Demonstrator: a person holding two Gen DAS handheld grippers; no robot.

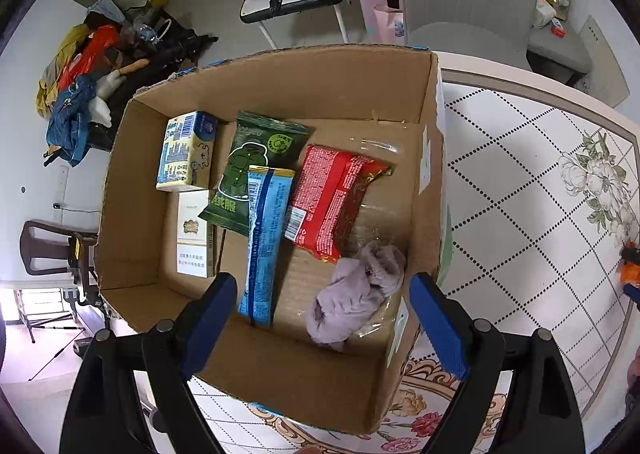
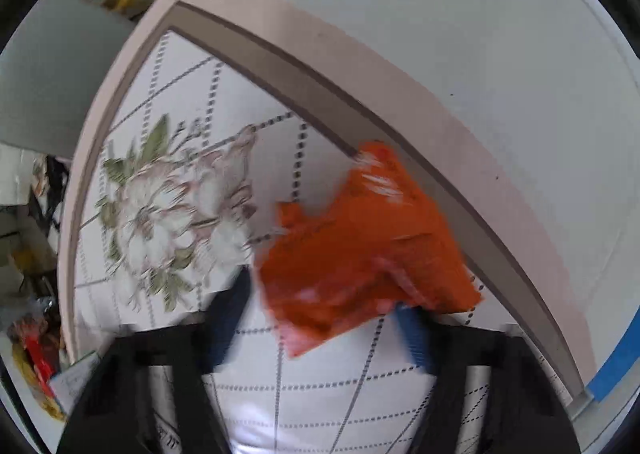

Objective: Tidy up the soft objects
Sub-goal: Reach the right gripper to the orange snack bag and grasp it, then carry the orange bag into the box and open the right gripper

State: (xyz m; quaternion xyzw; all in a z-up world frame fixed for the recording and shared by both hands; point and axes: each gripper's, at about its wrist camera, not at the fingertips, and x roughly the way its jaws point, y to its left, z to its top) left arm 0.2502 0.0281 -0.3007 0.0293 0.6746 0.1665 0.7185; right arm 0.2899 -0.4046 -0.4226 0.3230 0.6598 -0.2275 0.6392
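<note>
Soft goods lie gathered in an open cardboard box (image 1: 428,102) that stands on the patterned counter (image 1: 540,182), seen from above in the left wrist view. A crumpled lilac cloth (image 1: 356,290) sits in the box's near right corner, partly on a clear plastic wrapper. Beside it lies a red snack packet (image 1: 332,198), and a long blue packet (image 1: 264,238) runs along the middle of the floor, overlapping the lower edge of a green packet (image 1: 252,170). To the left stand a small blue-and-yellow carton (image 1: 188,150) and, nearer the camera, a flat white box (image 1: 194,234). The left gripper (image 1: 324,318) hovers over the near rim of the box with its blue fingers wide apart and nothing between them. In the right wrist view, which is blurred, an orange soft bag (image 2: 360,246) sits out on the counter near its curved pink border, just ahead of the right gripper (image 2: 324,322). The bag overlaps the tip of the right-hand blue finger, while the left-hand finger stands clear of it; the fingers are spread, and the blur leaves it unclear whether the bag is touched.
</note>
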